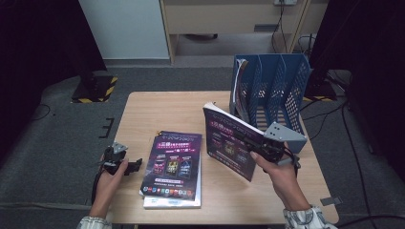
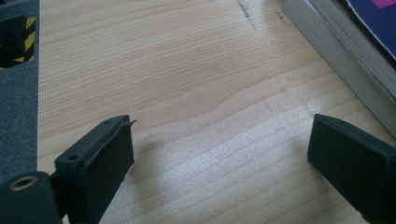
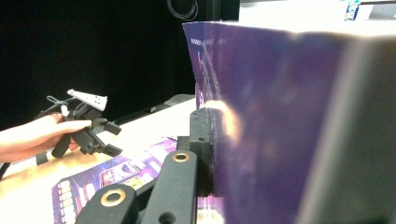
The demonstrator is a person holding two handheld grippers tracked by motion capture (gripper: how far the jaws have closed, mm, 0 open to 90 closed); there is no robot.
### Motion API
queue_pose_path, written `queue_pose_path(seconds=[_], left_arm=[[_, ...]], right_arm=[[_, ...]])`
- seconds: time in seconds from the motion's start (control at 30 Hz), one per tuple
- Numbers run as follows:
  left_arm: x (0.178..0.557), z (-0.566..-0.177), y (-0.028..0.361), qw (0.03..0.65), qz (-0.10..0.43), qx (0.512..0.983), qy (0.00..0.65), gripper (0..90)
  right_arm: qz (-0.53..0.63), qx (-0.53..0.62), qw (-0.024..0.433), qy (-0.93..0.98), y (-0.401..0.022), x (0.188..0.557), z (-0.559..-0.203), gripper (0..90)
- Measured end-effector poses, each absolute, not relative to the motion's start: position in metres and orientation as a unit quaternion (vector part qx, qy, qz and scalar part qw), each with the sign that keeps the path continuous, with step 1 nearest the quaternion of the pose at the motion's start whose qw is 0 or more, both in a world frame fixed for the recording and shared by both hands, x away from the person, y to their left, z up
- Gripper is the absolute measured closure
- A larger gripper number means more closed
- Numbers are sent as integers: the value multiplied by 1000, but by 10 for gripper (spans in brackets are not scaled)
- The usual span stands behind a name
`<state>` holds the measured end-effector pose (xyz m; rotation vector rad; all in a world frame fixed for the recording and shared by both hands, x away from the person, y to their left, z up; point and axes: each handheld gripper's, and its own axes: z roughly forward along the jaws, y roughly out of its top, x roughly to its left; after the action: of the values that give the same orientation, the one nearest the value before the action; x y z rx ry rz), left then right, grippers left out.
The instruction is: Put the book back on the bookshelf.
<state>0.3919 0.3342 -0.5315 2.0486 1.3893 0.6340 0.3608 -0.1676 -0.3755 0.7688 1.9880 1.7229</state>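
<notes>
My right gripper [image 1: 248, 141] is shut on a purple-covered book [image 1: 229, 143], held upright and tilted above the table's right half, just in front of the blue file rack [image 1: 272, 90]. In the right gripper view the book's cover [image 3: 280, 121] stands against the left jaw. A second purple book [image 1: 173, 162] lies flat on a stack in the middle of the table. My left gripper [image 1: 136, 164] rests open at the table's left edge beside that stack. Its jaws stand wide apart over bare wood [image 2: 219, 154], with the stack's page edges [image 2: 341, 60] at the right.
The blue file rack has several slots, and a book [image 1: 238, 86] leans in its leftmost one. The wooden table [image 1: 157, 109] has bare room at the back left. Grey carpet surrounds it, with a yellow-black striped base [image 1: 95, 88] on the floor at the far left.
</notes>
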Motion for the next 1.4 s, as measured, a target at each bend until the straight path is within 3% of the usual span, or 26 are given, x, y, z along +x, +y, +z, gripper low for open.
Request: queue_pose_path(seconds=[0.83,1.4], left_arm=[[392,-532,335,293,236,766,522,64],[392,-534,336,297,233,763,525,57]], right_arm=[[615,291,207,703,-208,338,-368,826],[628,296,215,687,-227,334,-322,826]])
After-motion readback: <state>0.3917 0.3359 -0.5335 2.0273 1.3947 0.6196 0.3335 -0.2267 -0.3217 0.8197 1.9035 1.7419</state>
